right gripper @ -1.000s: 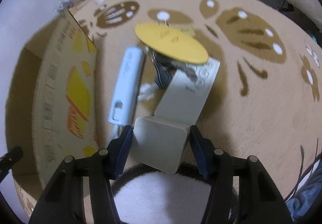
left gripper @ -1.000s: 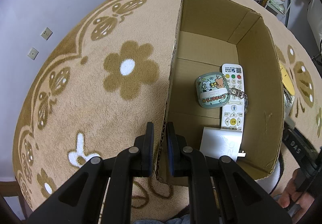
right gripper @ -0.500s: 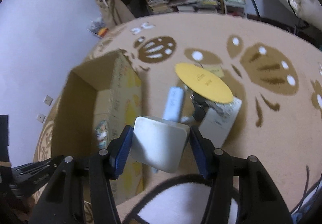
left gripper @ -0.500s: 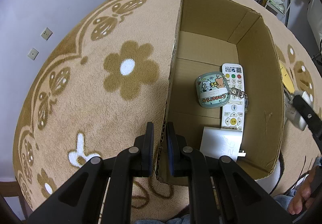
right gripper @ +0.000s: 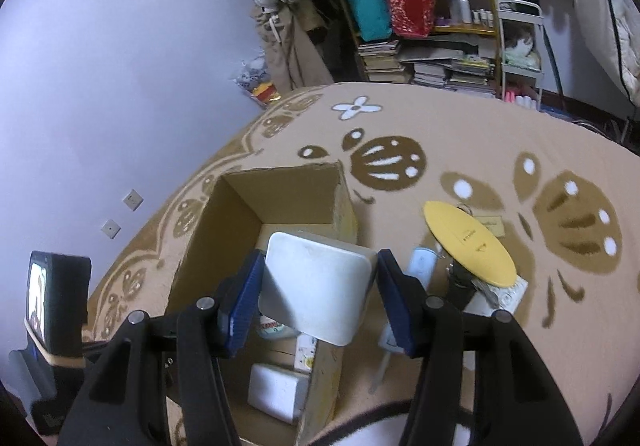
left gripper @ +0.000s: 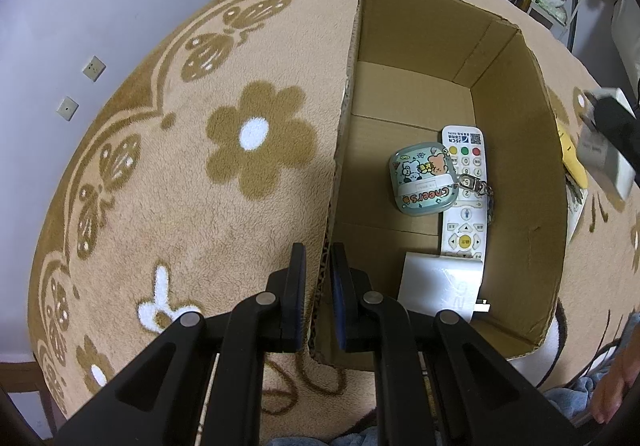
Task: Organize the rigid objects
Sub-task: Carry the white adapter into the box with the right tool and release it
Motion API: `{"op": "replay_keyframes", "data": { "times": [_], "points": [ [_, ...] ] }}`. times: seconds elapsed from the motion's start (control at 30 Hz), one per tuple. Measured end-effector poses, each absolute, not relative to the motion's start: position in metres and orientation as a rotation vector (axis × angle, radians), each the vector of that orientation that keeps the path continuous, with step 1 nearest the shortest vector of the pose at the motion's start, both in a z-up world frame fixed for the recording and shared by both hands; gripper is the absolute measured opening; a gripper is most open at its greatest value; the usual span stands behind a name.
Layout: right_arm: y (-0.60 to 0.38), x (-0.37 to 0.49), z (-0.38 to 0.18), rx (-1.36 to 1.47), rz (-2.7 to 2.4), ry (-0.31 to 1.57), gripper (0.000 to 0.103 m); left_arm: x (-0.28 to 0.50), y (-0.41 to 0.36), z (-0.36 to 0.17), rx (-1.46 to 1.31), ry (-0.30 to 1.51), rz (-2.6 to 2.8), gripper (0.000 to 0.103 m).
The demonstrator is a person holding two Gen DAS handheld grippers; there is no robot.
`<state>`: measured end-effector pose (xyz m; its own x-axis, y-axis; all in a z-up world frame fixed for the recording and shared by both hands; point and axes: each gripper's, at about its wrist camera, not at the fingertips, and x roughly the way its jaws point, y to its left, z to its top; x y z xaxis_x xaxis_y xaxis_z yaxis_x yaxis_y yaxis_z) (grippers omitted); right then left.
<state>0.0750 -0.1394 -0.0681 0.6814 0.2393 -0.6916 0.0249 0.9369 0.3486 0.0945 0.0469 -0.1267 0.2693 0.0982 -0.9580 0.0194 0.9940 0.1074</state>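
An open cardboard box [left gripper: 516, 57] stands on the flowered rug. Inside lie a white remote [left gripper: 466, 221], a cartoon-printed case [left gripper: 424, 177] with a keychain, and a flat white box [left gripper: 438, 288]. My left gripper [left gripper: 318, 278] is shut on the box's near left wall. My right gripper [right gripper: 320, 298] is shut on a white square block [right gripper: 316, 290] and holds it above the box's right wall [right gripper: 344, 205]. It also shows blurred in the left wrist view [left gripper: 608, 149] at the right edge.
On the rug right of the box lie a yellow oval disc [right gripper: 468, 244], a pale blue tube [right gripper: 420, 266] and a white card [right gripper: 508, 292]. Shelves with books [right gripper: 440, 61] stand at the back. A phone on a stand [right gripper: 52, 298] is at the left.
My right gripper has lifted the white block off the rug and carried it left and up, over the box's right wall. The left gripper has kept its hold on the box wall.
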Motion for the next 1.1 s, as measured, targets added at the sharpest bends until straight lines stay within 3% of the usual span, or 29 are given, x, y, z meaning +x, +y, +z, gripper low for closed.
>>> {"op": "replay_keyframes", "data": {
  "times": [1.1],
  "points": [
    [-0.083, 0.113, -0.1, 0.124, 0.239, 0.885, 0.062, 0.094, 0.044, -0.126, 0.112, 1.296, 0.045, 0.01]
  ]
}}
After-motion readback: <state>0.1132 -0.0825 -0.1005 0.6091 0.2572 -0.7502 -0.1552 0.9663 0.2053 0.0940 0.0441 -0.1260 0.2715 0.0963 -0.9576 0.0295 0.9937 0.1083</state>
